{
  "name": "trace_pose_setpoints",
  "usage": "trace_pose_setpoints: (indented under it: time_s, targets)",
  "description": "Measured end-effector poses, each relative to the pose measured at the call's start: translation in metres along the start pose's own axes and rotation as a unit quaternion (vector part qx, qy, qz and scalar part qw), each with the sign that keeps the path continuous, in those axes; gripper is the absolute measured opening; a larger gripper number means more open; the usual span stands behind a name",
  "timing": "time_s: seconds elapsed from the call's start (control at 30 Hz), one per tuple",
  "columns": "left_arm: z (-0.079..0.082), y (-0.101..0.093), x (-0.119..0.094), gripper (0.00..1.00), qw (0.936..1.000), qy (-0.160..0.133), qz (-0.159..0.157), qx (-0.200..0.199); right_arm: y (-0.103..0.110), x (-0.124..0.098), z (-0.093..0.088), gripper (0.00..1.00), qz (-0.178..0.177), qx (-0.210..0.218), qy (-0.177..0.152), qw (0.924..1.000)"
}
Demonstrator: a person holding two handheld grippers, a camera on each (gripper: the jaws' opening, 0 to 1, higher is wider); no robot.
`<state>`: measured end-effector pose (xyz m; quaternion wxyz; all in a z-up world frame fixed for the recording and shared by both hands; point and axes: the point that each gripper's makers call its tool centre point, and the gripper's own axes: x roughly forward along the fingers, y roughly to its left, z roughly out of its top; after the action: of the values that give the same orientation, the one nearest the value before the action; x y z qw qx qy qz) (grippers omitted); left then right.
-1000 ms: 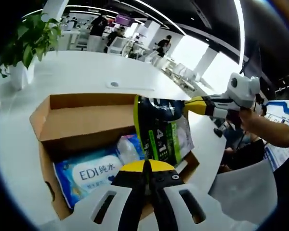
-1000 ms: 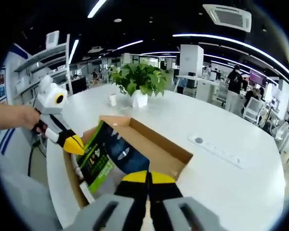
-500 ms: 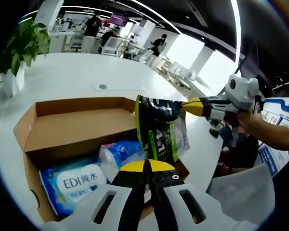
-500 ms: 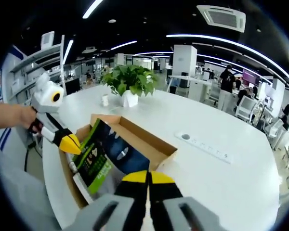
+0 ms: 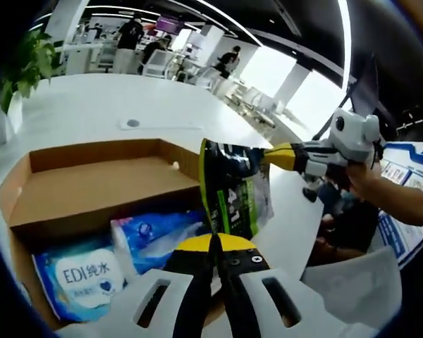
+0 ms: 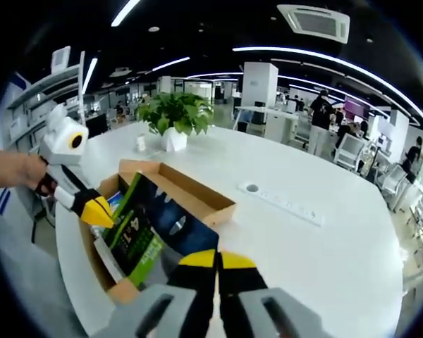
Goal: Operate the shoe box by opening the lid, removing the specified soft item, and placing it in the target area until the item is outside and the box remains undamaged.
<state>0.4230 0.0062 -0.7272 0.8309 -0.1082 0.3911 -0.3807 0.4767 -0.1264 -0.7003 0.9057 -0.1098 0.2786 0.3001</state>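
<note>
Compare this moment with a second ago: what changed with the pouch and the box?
Little changed: both grippers stay shut on the green-and-dark pouch, held upright over the open cardboard box. The views drifted, which reads as camera motion. The blue wipes pack still lies inside the box.

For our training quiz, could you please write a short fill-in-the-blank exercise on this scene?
1. The green and dark soft pouch is held by ___ grippers.
2. The brown cardboard shoe box is ___.
3. The blue and white wipes pack lies ___ the box.
4. The box stands on a ___ table.

Missing: both; open; inside; white
</note>
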Motion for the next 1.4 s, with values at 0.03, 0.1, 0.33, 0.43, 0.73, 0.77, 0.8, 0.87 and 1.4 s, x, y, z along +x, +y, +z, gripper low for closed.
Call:
trace_pose_setpoints:
  time_s: [0.03, 0.1, 0.33, 0.43, 0.73, 0.77, 0.8, 0.87, 1.4]
  targets:
    - [0.000, -0.001, 0.002, 0.00, 1.0000, 0.000, 0.000, 0.000, -0.003, -0.001, -0.002, 0.00, -0.002, 0.000, 0.001, 1.0000]
    - [0.001, -0.005, 0.008, 0.00, 1.0000, 0.001, -0.001, 0.000, -0.009, -0.003, -0.005, 0.00, -0.005, 0.003, 0.002, 1.0000]
    - [0.003, -0.019, 0.023, 0.00, 1.0000, 0.003, -0.009, -0.002, -0.025, -0.008, -0.012, 0.00, -0.015, 0.009, 0.004, 0.9998]
    - [0.003, -0.025, 0.031, 0.00, 0.9999, 0.005, -0.013, -0.001, -0.033, -0.011, -0.018, 0.00, -0.020, 0.012, 0.007, 0.9997]
    - [0.003, -0.039, 0.054, 0.00, 0.9997, 0.015, -0.019, -0.004, -0.055, -0.014, -0.034, 0.00, -0.030, 0.020, 0.017, 0.9992]
    - [0.002, -0.041, 0.056, 0.00, 0.9996, 0.017, -0.021, -0.003, -0.058, -0.015, -0.036, 0.00, -0.031, 0.019, 0.018, 0.9992]
    - [0.002, -0.041, 0.057, 0.00, 0.9996, 0.017, -0.021, -0.003, -0.060, -0.015, -0.037, 0.00, -0.032, 0.020, 0.019, 0.9991]
    - [0.002, -0.043, 0.062, 0.00, 0.9996, 0.020, -0.022, -0.002, -0.064, -0.014, -0.041, 0.00, -0.033, 0.022, 0.022, 0.9990]
    - [0.001, -0.049, 0.093, 0.00, 0.9993, 0.036, 0.000, -0.006, -0.090, -0.003, -0.067, 0.00, -0.036, 0.037, 0.038, 0.9979]
